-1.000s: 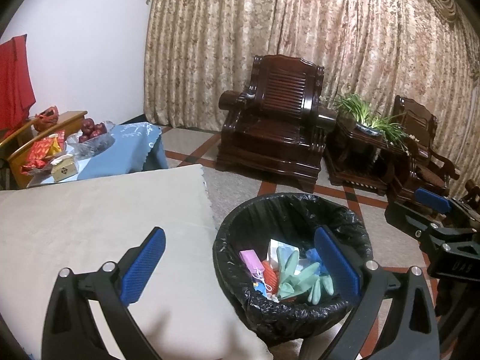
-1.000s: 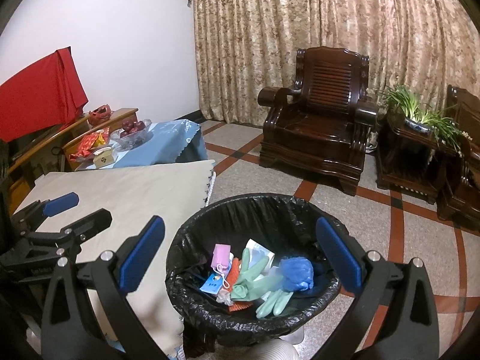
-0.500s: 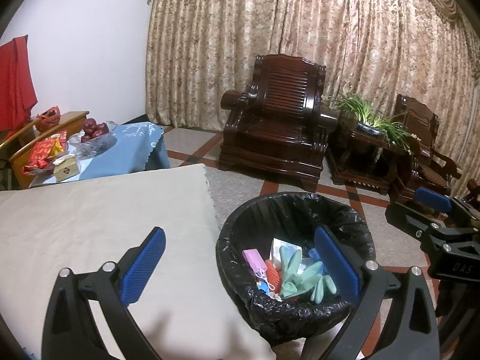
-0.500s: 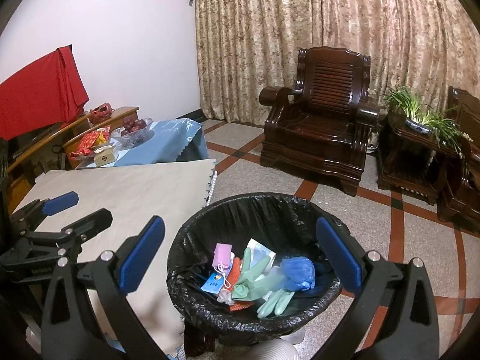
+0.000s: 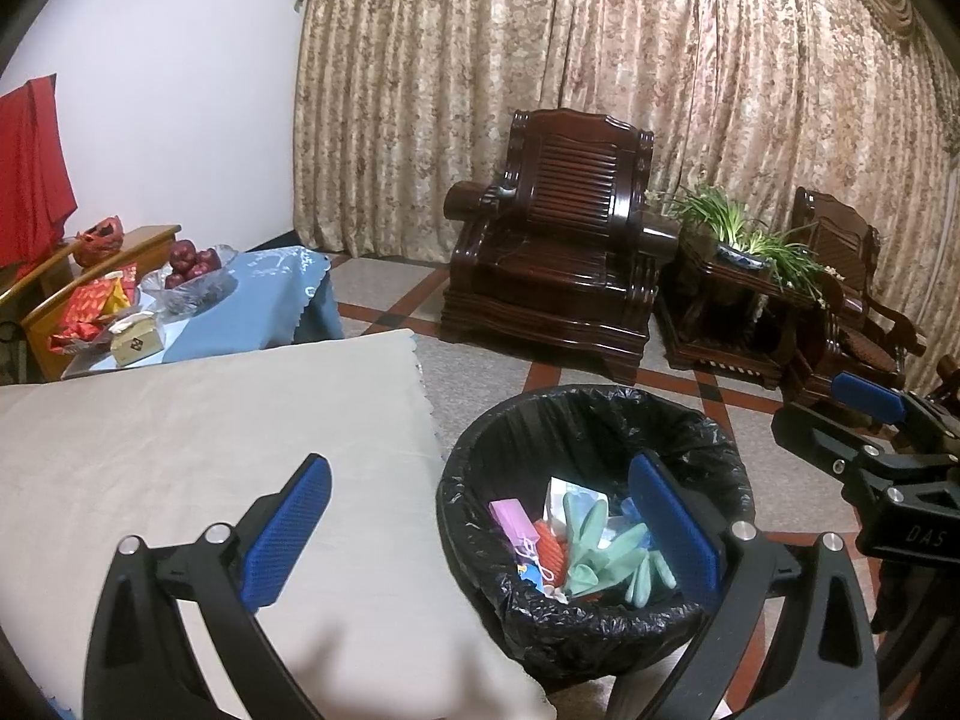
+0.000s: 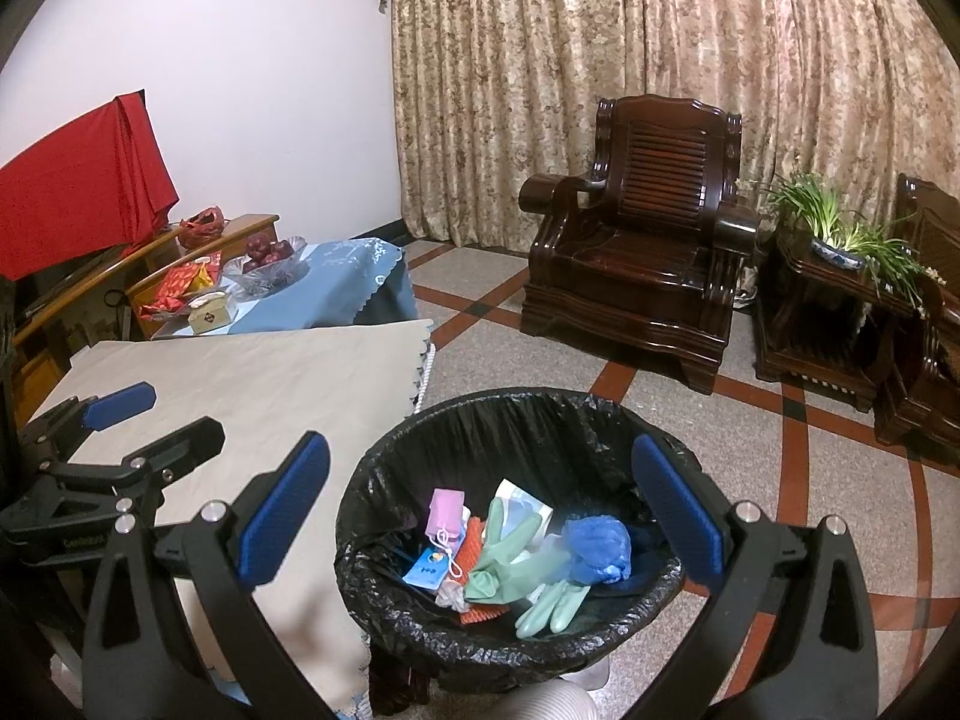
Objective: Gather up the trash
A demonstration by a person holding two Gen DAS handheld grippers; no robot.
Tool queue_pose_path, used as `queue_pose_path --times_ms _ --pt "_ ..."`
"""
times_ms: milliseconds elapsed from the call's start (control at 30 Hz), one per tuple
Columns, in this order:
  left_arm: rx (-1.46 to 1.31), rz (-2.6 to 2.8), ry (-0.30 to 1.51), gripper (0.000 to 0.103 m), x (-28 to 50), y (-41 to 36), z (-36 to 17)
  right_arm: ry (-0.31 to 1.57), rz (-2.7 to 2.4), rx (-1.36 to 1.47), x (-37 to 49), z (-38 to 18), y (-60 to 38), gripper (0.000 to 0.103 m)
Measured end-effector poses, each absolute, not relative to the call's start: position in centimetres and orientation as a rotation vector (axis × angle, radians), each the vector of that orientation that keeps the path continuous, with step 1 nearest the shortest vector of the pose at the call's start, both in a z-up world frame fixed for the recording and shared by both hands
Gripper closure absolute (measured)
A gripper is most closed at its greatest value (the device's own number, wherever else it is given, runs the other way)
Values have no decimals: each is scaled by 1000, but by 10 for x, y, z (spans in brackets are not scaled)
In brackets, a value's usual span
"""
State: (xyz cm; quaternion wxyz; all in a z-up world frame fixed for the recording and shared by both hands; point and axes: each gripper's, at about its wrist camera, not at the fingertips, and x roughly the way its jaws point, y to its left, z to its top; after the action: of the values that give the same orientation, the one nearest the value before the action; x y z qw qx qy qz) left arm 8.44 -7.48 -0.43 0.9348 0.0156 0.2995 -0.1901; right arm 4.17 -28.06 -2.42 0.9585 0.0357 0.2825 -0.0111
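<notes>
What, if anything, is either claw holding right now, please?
Nothing: the left claw and the right claw are both open and empty, above the bin.

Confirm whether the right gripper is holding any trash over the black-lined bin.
No: the right gripper is open and empty above the black-lined bin, where green rubber gloves already lie.

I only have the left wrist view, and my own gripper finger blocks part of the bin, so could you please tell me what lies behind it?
Observer: A crumpled blue item, possibly thin plastic, lies in the trash bin, right beside the green rubber gloves.
Operator: Thank you. Is the right gripper carrying anything?
Observer: No. From its own camera, the right gripper is open with nothing between its fingers, and the bin's opening fills the gap between them.
</notes>
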Motion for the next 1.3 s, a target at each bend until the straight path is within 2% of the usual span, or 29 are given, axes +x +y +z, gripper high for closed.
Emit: queue_pose_path --times_ms 1300 --pt "39 -380 628 6 90 -60 -13 577 -21 70 42 -26 -277 5"
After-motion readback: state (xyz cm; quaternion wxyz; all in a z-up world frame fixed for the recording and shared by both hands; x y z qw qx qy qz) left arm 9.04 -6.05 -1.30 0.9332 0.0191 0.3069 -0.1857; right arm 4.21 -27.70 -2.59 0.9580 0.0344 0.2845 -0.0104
